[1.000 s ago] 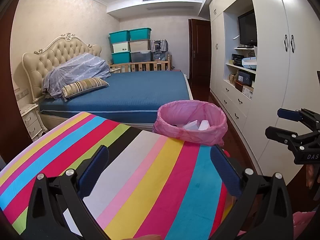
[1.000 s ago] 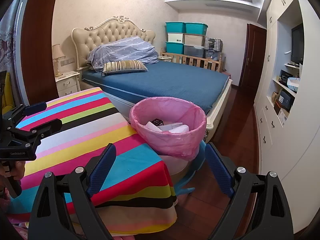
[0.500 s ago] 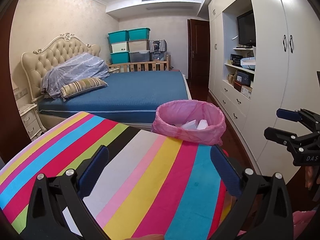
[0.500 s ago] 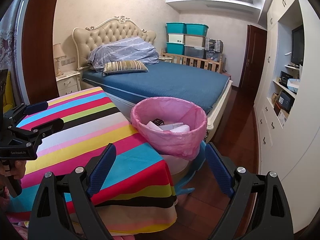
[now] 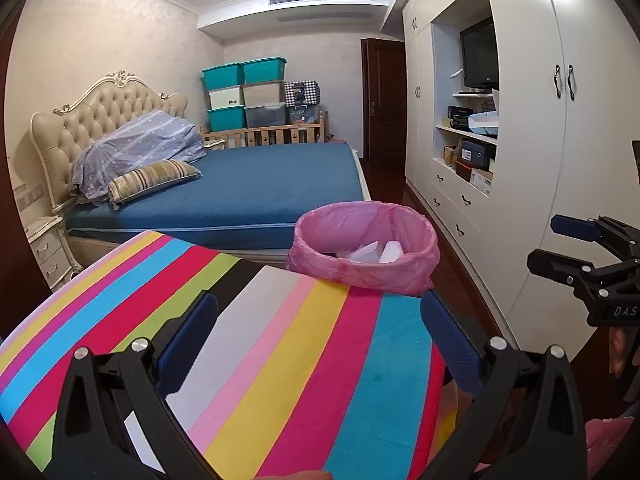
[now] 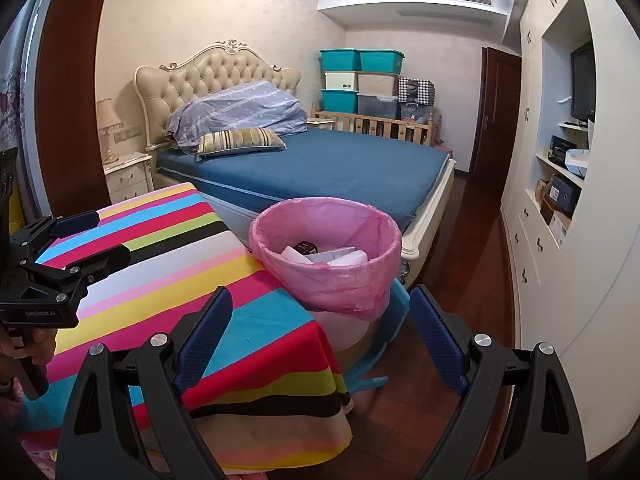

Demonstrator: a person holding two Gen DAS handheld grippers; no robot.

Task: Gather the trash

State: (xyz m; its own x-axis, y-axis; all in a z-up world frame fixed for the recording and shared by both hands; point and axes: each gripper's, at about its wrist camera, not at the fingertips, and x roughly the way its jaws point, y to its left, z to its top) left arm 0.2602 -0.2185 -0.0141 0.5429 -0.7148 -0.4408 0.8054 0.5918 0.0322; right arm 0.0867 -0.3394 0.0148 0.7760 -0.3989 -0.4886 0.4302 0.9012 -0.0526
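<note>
A waste bin lined with a pink bag [image 5: 364, 254] stands just past the far right corner of the striped table [image 5: 256, 344]; white boxes and paper [image 5: 376, 252] lie inside it. It also shows in the right wrist view [image 6: 326, 264], with trash [image 6: 328, 256] in it. My left gripper [image 5: 318, 338] is open and empty above the table. My right gripper [image 6: 320, 330] is open and empty, held off the table's right edge near the bin. Each gripper shows in the other's view, the right one [image 5: 560, 242] and the left one [image 6: 96, 236].
A blue bed [image 6: 320, 164] stands behind the table and bin. White wardrobes with shelves and a TV [image 5: 480, 56] line the right wall. Storage boxes [image 5: 244, 92] are stacked at the back. A nightstand with a lamp [image 6: 110, 124] is left of the bed. The floor is dark wood.
Both grippers have drifted slightly; the view has shifted a little. Nothing was taken hold of or let go.
</note>
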